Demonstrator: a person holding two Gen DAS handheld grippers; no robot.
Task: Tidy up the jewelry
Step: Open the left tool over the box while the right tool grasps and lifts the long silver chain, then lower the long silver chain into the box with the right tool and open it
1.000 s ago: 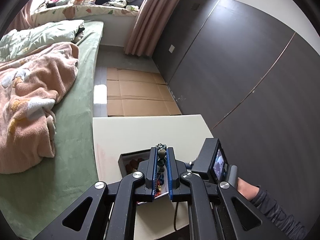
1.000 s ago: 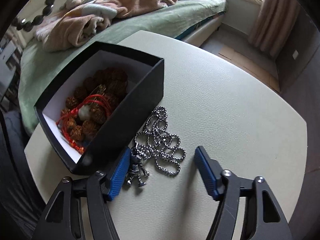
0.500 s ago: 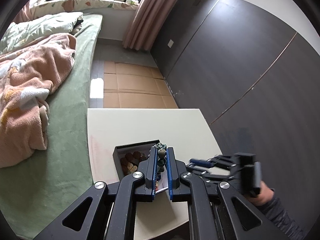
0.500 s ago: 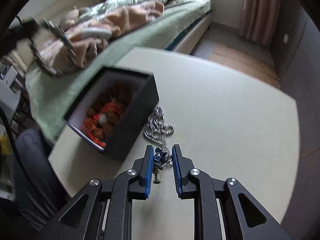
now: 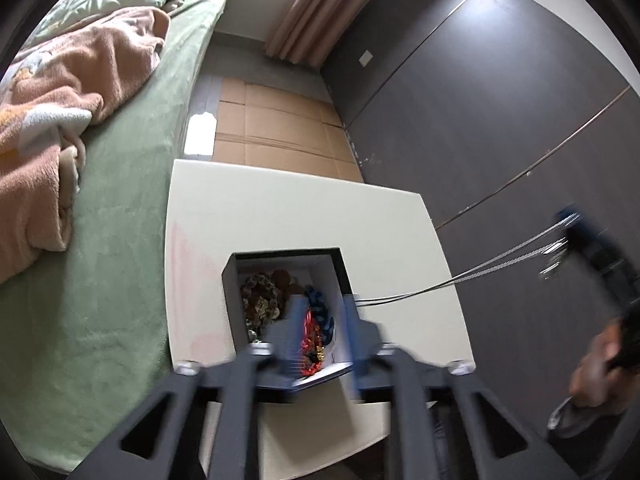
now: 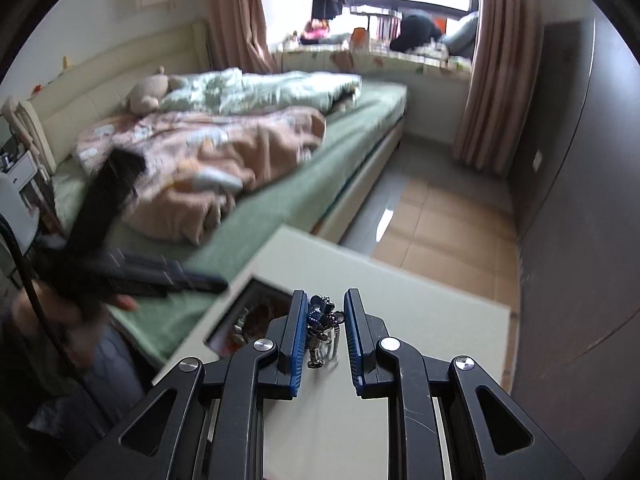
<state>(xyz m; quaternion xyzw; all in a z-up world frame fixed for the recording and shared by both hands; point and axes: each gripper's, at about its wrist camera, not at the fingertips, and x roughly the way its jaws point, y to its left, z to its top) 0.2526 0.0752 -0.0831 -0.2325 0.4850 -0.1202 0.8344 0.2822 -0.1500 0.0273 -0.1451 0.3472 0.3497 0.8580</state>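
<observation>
The white table (image 5: pixel 280 208) carries the open black box (image 5: pixel 232 304), the reference landmark. The box sits toward the table's near edge and already contains brown bead strands, a red cord piece and a blue bead string (image 5: pixel 320 312).

The left gripper (image 5: pixel 320 332) hangs directly above the box. Its jaws are opening, and no item is visible between the pads; the blue beads lie in the box below them.

The right gripper (image 6: pixel 323 320) is raised above and to the right of the box. Its pads are pressed onto a small metal figure pendant (image 6: pixel 320 328). The attached silver chain (image 5: pixel 500 258) runs taut from the box's right wall up to this gripper.

Handling assessment: the chain is limp, slick and light; it will swing and bunch, and its trailing end may snag on the box wall. The pendant is the only rigid part and is the correct hold point. Lower the chain in first, pendant last.
</observation>
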